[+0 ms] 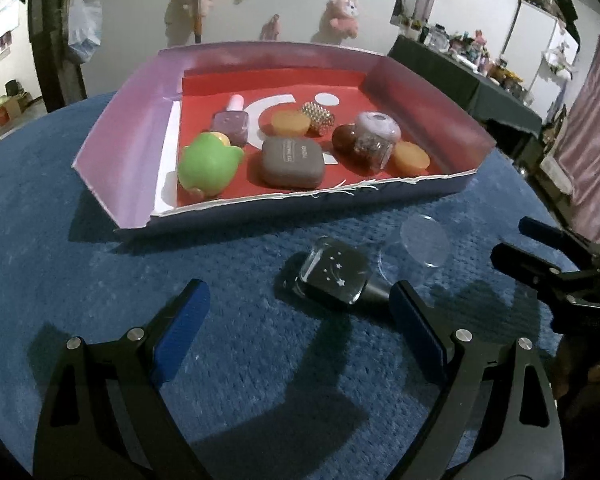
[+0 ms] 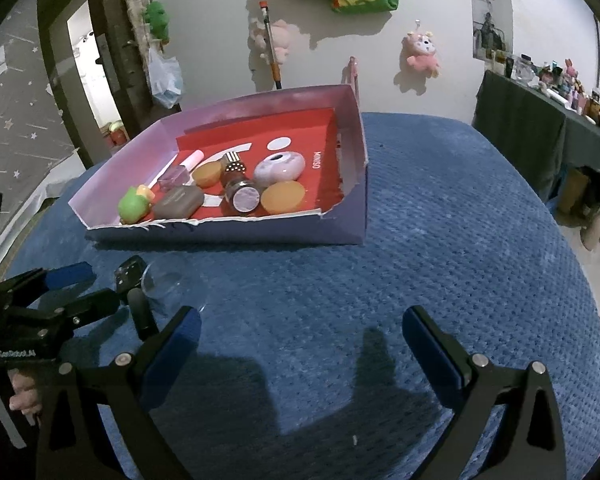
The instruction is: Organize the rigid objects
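Left gripper (image 1: 300,332) gapes wide, empty — star-printed glass bottle (image 1: 334,276) lies just ahead. Right gripper (image 2: 302,344) spread too, holding nothing.

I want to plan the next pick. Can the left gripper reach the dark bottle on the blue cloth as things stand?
Probably yes. The left gripper is open, and the dark bottle lies just ahead, nearer its right finger. Only the clear cup stands close beside it; nothing covers it.
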Demonstrator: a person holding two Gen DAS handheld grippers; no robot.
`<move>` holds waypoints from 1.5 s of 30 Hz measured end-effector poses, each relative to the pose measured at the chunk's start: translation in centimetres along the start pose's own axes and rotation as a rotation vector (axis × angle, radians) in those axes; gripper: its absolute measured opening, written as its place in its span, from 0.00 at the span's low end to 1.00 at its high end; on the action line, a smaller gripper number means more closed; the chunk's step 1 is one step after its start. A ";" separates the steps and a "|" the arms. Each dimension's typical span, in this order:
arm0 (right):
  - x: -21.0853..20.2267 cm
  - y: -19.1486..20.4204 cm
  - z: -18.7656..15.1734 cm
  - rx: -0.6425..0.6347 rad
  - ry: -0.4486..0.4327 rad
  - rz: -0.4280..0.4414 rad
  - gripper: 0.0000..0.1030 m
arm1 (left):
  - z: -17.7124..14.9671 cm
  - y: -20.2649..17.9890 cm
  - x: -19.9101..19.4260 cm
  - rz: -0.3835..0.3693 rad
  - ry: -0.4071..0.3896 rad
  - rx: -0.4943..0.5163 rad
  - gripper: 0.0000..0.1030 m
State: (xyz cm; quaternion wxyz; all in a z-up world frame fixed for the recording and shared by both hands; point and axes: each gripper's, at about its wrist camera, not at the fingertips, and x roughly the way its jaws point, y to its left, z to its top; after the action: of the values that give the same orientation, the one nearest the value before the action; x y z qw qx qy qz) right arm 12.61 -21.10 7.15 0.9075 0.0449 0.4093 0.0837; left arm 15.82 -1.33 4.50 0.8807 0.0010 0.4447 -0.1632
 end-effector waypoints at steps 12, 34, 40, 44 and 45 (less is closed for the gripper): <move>0.6 0.1 0.6 0.001 0.001 0.004 1.00 | 0.1 -1.4 1.4 -0.033 0.046 0.000 0.89; 1.3 0.3 0.9 -0.012 0.009 0.041 1.00 | -1.9 2.7 -2.4 0.063 0.004 -0.015 0.90; 1.0 0.9 0.8 -0.030 0.008 0.051 1.00 | -1.7 0.7 -0.5 0.047 0.069 0.073 0.90; 0.7 0.7 0.6 -0.047 0.008 0.031 1.00 | -2.0 2.8 -0.4 0.111 0.071 0.053 0.90; 0.7 0.6 0.6 -0.048 0.007 0.029 1.00 | -2.0 3.7 -0.7 0.129 0.072 0.040 0.90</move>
State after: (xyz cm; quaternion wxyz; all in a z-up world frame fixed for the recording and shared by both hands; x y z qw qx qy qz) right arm 13.49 -20.43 7.15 0.9055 0.0288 0.4097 0.1066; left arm 14.98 2.66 3.31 0.8727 0.0532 0.4715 -0.1151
